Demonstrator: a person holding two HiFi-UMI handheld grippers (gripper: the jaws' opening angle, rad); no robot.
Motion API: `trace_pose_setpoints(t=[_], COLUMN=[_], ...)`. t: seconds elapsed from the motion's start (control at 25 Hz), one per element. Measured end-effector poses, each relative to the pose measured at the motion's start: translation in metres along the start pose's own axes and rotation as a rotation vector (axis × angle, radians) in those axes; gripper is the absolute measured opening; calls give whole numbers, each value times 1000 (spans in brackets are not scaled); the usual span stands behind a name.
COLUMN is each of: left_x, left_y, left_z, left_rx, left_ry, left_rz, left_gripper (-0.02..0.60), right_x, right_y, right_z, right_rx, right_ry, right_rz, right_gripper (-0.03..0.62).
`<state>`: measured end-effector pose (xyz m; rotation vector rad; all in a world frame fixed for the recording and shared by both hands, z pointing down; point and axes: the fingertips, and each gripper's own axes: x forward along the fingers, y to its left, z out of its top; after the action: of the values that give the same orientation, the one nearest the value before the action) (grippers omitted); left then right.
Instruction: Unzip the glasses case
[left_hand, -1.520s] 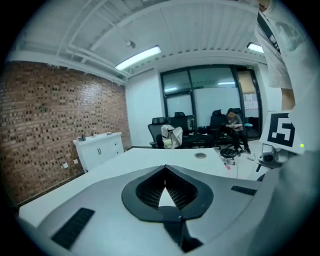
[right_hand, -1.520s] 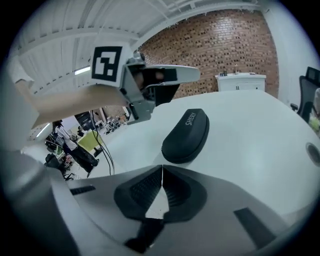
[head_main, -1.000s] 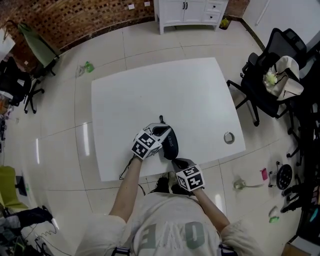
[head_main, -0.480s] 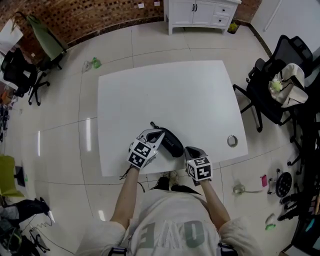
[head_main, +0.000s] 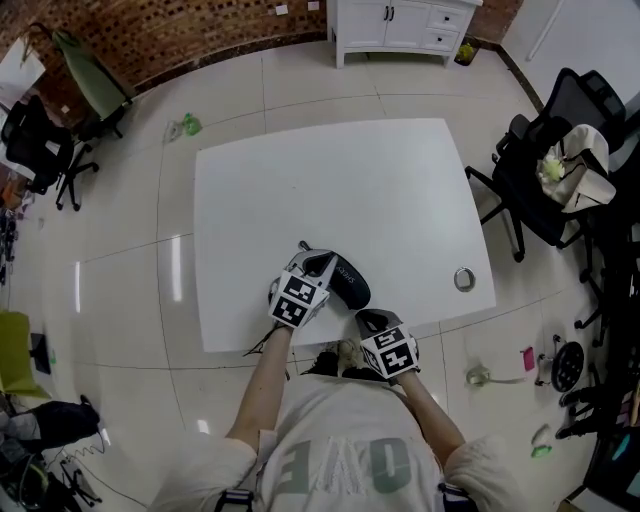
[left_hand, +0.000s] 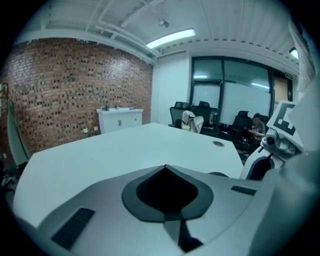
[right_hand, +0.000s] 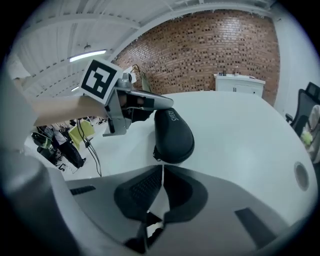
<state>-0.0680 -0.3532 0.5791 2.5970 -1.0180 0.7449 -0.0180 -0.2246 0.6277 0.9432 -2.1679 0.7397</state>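
A black oval glasses case (head_main: 347, 283) lies near the front edge of the white table (head_main: 340, 180). In the right gripper view the case (right_hand: 173, 132) rests just beyond my right gripper (right_hand: 163, 166), whose jaws are shut with nothing between them. From the head view my right gripper (head_main: 363, 319) sits at the case's near end, at the table edge. My left gripper (head_main: 318, 263) lies along the case's left side, beside its far end. Its jaws (left_hand: 165, 167) are shut and hold nothing, and its marker cube (right_hand: 101, 80) shows left of the case.
A round metal cable hole (head_main: 463, 280) sits near the table's right front corner. Black office chairs (head_main: 545, 170) with a bag stand to the right, another chair (head_main: 40, 150) to the left. A white cabinet (head_main: 400, 25) stands by the brick wall.
My right gripper has moved left, toward the near end of the case. My left gripper has shifted slightly right along the case. Both stay shut.
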Motion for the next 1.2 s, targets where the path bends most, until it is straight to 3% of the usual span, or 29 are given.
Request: trace_pose_setpoints(t=[0.28,0.4,0.56,1.2], left_x=[-4,0,-2,-2], left_y=[11,13,13,14], left_z=[-2,-3,-3,-4], left_rx=[-28,-66,-71,-94], left_ry=[-17,-19,-27,-42], left_rz=[32,41,41,44], left_gripper=[3,3,3,3], right_x=[6,2,7,22], right_y=[-64,-63,-50,-62], right_z=[29,26,14,31], right_rx=[89,83,115,79], right_ry=[-85,-83,-64,-6], right_rz=[-187,-184,-174,-304], right_gripper=[-5,-3,74,56])
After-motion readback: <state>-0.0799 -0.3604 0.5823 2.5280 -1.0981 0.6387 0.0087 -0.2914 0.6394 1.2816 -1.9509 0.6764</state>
